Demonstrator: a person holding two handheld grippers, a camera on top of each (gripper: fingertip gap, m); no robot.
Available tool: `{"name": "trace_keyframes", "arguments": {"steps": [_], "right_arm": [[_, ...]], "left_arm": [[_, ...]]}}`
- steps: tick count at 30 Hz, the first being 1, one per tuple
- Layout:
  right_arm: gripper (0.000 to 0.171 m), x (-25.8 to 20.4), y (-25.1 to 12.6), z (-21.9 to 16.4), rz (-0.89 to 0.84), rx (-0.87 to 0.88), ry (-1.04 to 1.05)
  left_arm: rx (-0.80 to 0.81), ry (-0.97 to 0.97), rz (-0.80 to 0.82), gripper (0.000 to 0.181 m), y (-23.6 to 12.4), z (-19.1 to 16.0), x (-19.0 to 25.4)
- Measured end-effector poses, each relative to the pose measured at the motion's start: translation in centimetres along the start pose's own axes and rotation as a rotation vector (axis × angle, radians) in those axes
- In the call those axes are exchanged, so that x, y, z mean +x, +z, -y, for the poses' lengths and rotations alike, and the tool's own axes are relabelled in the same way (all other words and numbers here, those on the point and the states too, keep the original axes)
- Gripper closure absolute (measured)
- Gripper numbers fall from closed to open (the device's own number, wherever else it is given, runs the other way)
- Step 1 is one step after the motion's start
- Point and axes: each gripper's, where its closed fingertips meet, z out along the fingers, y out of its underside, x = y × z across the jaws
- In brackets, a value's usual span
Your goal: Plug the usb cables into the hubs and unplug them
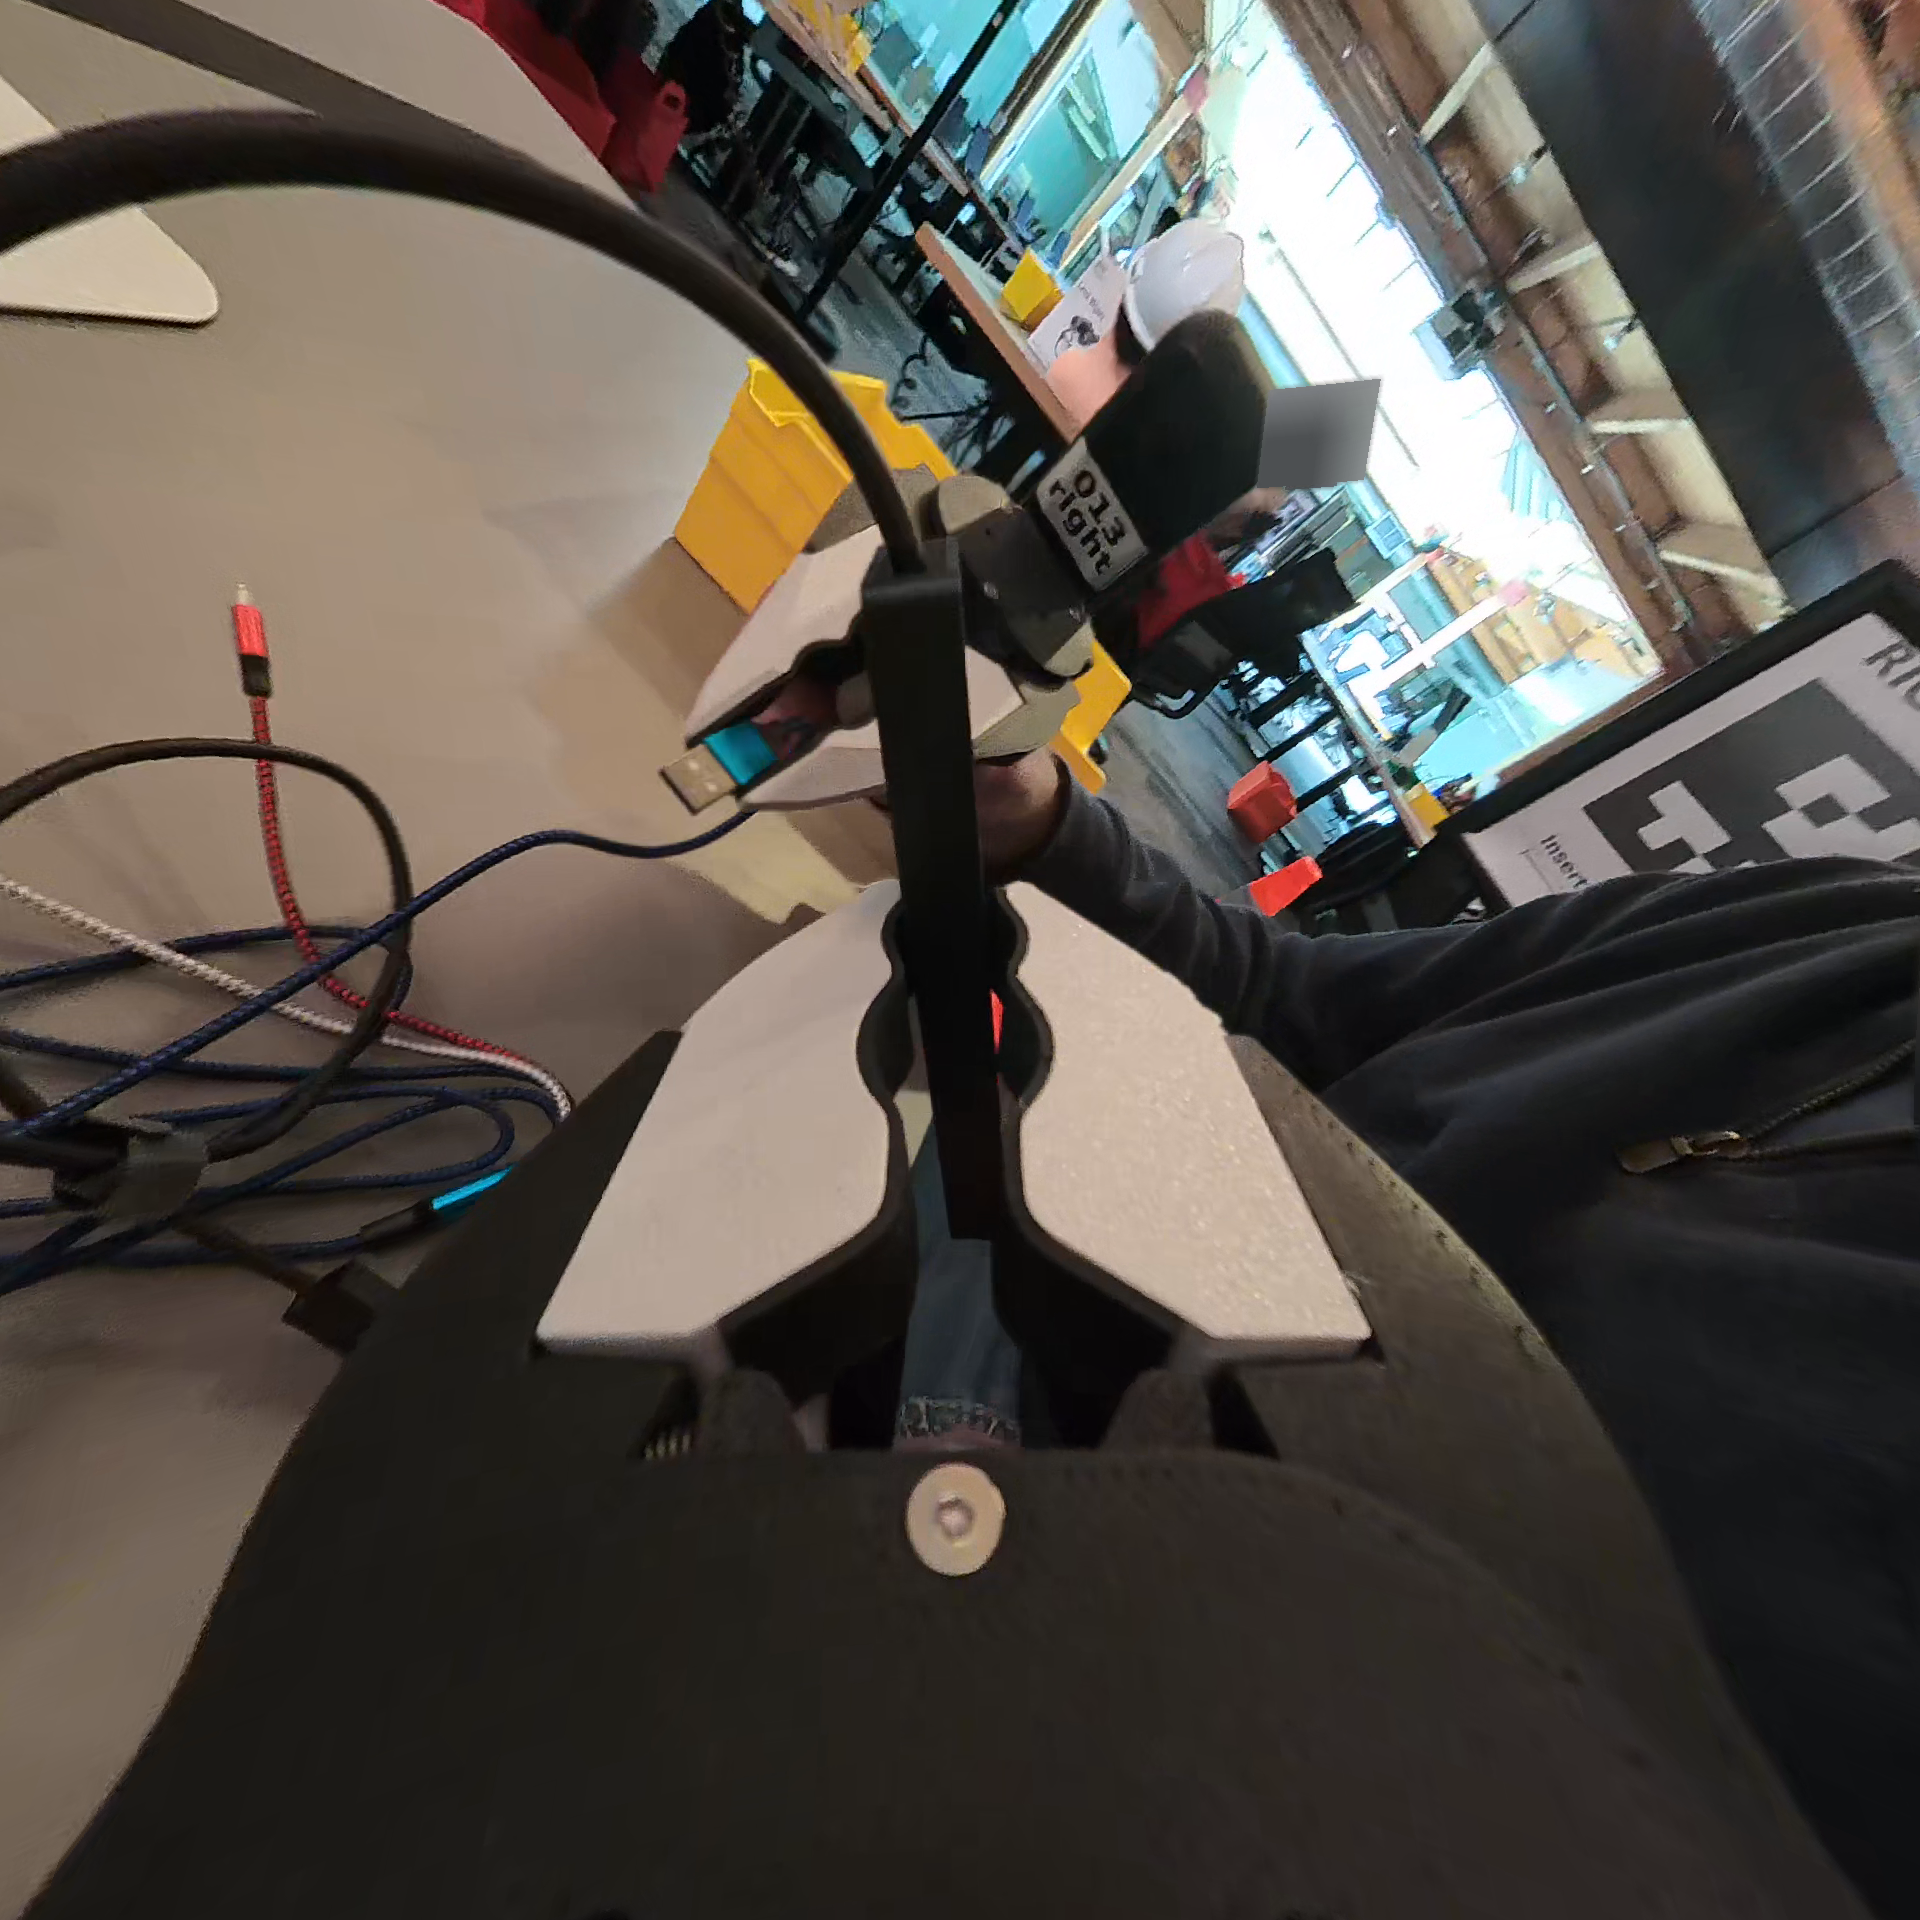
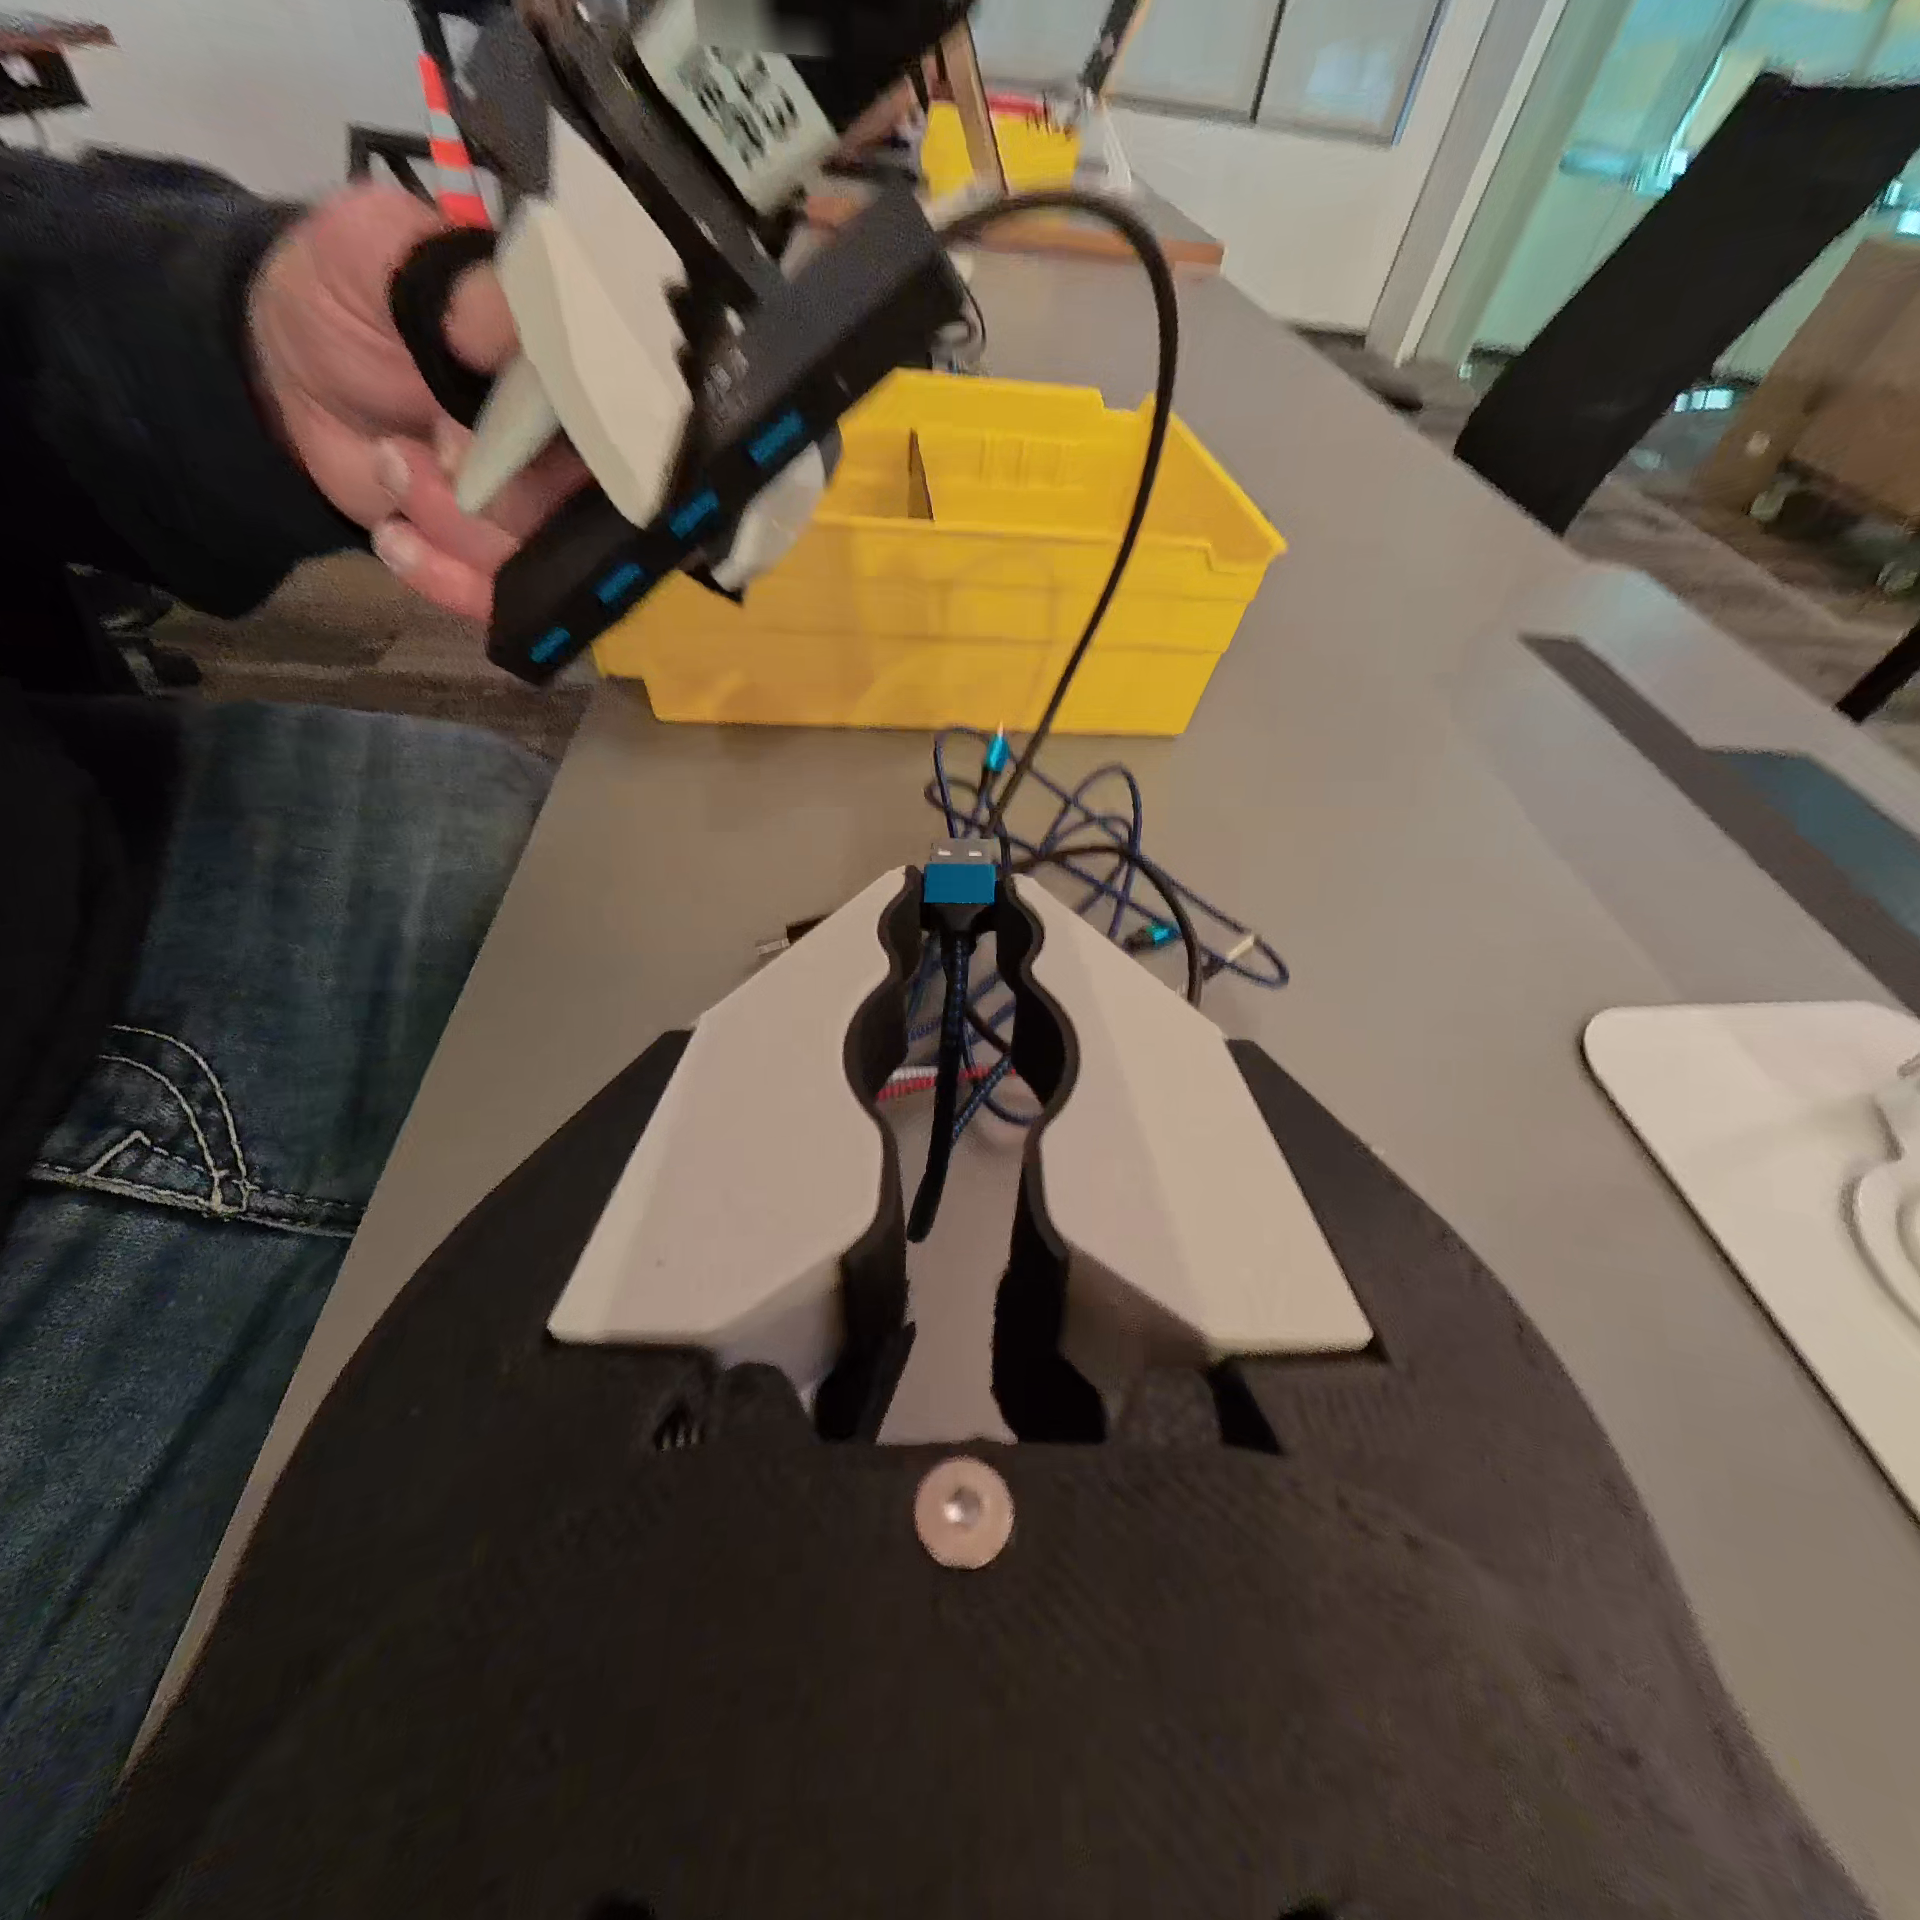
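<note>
My left gripper (image 1: pixel 951 920) is shut on a black USB hub (image 1: pixel 928 748), seen edge-on and held up above the grey table (image 1: pixel 436 436). The hub's black cable (image 1: pixel 623 223) arcs up and to the left. In the right wrist view the hub (image 2: pixel 717 488) shows several blue ports facing down-right, clamped in the left gripper (image 2: pixel 691 457). My right gripper (image 2: pixel 961 899) is shut on a blue USB plug (image 2: pixel 961 881) whose metal tip points forward. It also shows in the left wrist view (image 1: pixel 732 753), with the plug (image 1: pixel 717 774) a short way left of the hub, apart from it.
A tangle of blue, black, red and white cables (image 1: pixel 260 1039) lies on the table, also in the right wrist view (image 2: pixel 1101 883). A yellow bin (image 2: pixel 935 592) stands behind it. A white pad (image 2: pixel 1766 1174) lies at the right. A person's sleeve (image 1: pixel 1455 1039) and jeans (image 2: pixel 208 1039) are close. The left gripper's tips are roughly 8 cm from the right gripper's.
</note>
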Motion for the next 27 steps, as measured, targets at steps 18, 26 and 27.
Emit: {"name": "trace_keyframes", "arguments": {"steps": [18,26,27], "right_arm": [[0.079,-1.9,8.0,-2.5,0.082,-0.364,0.026],[0.045,-0.7,12.7,-3.8,0.097,-0.489,0.085],[0.046,-0.5,13.3,-4.0,0.098,-0.497,0.097]], "left_arm": [[-0.058,0.01,-0.025,0.17,-2.7,-3.6,0.3],[-0.119,0.084,-0.115,0.17,-2.5,-4.2,2.8],[-0.128,0.099,-0.119,0.17,-2.5,-4.3,3.0]]}}
